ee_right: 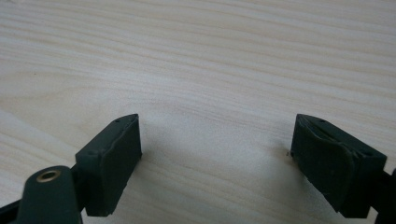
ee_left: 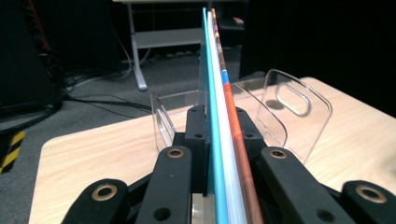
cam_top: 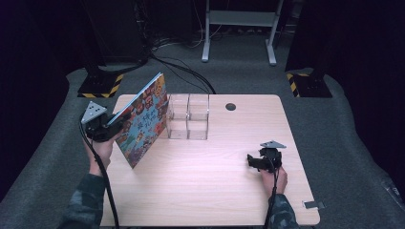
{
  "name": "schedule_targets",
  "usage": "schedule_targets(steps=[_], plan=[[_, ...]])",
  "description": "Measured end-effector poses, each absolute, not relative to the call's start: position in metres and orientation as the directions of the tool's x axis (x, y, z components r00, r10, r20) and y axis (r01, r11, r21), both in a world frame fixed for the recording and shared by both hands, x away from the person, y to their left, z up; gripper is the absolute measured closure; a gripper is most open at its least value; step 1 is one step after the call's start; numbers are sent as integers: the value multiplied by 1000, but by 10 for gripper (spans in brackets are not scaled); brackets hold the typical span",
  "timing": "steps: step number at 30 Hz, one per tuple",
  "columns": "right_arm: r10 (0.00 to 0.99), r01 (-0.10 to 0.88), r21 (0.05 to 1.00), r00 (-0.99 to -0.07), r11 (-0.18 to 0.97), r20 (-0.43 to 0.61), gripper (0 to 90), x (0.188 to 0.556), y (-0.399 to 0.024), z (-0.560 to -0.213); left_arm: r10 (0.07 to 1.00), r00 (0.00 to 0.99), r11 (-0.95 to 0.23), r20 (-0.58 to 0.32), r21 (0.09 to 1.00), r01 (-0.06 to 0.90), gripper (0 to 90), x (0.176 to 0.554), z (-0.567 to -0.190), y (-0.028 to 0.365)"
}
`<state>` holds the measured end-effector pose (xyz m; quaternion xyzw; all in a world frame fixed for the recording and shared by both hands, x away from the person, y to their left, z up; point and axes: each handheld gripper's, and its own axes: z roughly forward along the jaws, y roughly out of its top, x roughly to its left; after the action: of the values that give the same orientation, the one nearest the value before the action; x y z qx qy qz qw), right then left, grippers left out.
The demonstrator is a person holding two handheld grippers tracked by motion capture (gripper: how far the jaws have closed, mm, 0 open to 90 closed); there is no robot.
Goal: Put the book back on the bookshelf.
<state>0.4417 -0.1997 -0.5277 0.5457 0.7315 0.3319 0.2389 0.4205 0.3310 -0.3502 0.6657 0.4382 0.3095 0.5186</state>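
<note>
Nearest us, our left gripper (cam_top: 111, 125) clamps tight on the picture book (cam_top: 143, 119), holding it tilted on edge above the table (cam_top: 200, 191), just left of the clear acrylic rack (cam_top: 188, 117). Well apart at right, our right gripper (cam_top: 252, 161) rests wide open, holding nothing.

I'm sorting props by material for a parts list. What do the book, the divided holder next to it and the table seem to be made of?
Book: probably paper with a glossy printed cover; the left gripper view shows thin stacked edges.
Divided holder: apparently clear acrylic or similar hard plastic; transparent, with shiny, rounded walls.
Table: light wood or wood-look laminate; matt, with straight grain lines in the right gripper view.
</note>
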Motion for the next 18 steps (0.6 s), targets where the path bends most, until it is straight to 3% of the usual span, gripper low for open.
schedule_targets(steps=[7,18], plan=[[957,639,747,-290,184,13,158,442,-200,-528,917,388,8,-92,977,213,806,422,-347,332],[955,638,746,-296,190,10,159,442,-200,-528,925,371,29,-84,988,153,805,434,-346,324]])
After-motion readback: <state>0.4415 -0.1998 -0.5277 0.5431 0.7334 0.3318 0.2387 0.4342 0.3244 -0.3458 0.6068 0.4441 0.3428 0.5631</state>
